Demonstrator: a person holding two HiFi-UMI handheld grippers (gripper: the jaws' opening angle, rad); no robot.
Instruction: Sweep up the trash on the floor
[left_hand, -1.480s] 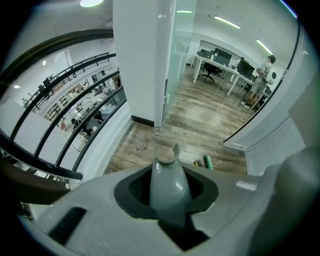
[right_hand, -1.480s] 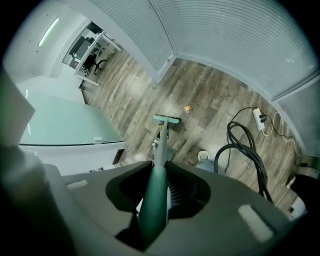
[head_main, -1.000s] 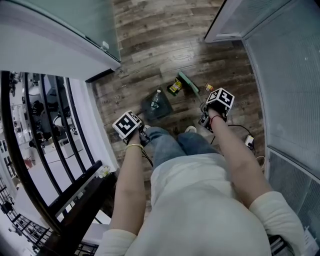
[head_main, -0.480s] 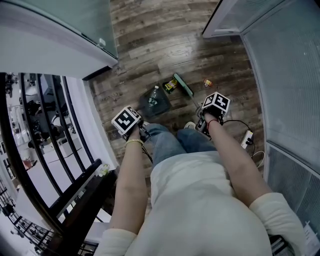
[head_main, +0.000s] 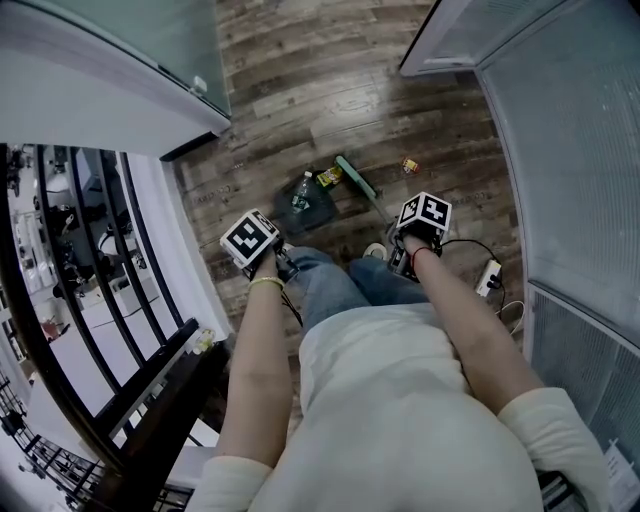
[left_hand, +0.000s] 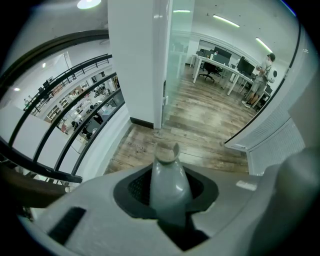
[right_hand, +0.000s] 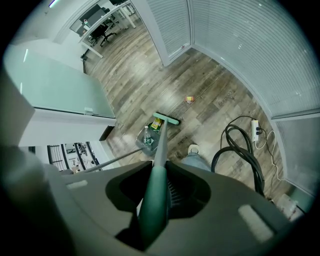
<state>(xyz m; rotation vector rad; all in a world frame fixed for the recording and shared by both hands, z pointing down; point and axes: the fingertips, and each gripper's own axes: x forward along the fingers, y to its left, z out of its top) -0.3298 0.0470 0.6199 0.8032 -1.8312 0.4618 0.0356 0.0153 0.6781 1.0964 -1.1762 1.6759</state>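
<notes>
Right gripper (right_hand: 155, 197) clamped on broom (head_main: 357, 177), left gripper (left_hand: 168, 192) clamped on dustpan (head_main: 320, 207) handle (bottle (head_main: 300, 192) lying inside); advise short, low strokes driving wrapper (head_main: 328, 177), beside the pan, over its lip.

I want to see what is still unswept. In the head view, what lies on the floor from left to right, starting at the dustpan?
dustpan → yellow wrapper → broom head → small loose wrapper → power strip

green broom (head_main: 357, 177), grey dustpan (head_main: 318, 209), yellow wrapper (head_main: 328, 177)
</notes>
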